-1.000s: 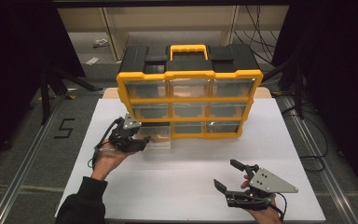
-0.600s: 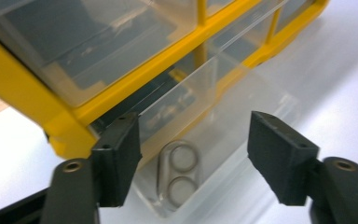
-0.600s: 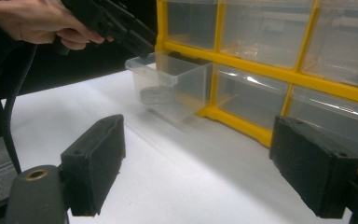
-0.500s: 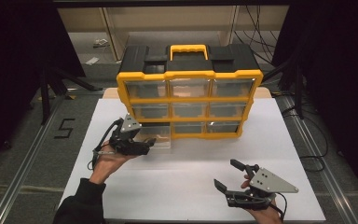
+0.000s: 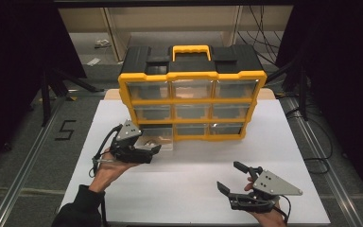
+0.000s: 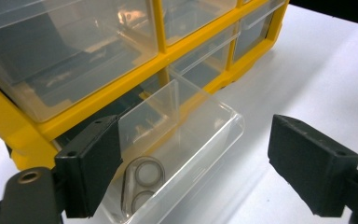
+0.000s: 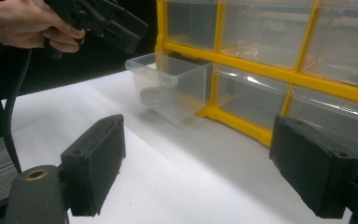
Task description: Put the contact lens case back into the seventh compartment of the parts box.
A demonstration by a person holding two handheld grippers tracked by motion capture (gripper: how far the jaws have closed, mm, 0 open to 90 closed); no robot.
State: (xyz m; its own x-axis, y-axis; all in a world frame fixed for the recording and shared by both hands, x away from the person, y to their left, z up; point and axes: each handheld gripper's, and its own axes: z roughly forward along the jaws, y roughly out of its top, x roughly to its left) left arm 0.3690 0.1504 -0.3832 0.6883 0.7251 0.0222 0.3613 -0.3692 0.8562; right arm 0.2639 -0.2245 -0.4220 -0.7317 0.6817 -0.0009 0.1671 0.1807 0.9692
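White table (image 5: 189, 189): pulled-out clear drawer (image 6: 182, 140) just beyond the released, just-widened left tool (image 6: 196, 163).

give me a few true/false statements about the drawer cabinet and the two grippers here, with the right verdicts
1. The bottom-left clear drawer of the yellow cabinet is pulled out. True.
2. The pulled-out drawer is empty. False: round ring-like pieces lie in it.
3. The left gripper is clamped on the drawer. False: its jaws have just been opening and stand wide, with the drawer's front between them but not pressed.
4. The right gripper is open and holds nothing, above the white table. True.
5. The cabinet has a red carry handle. False: its handle is yellow.
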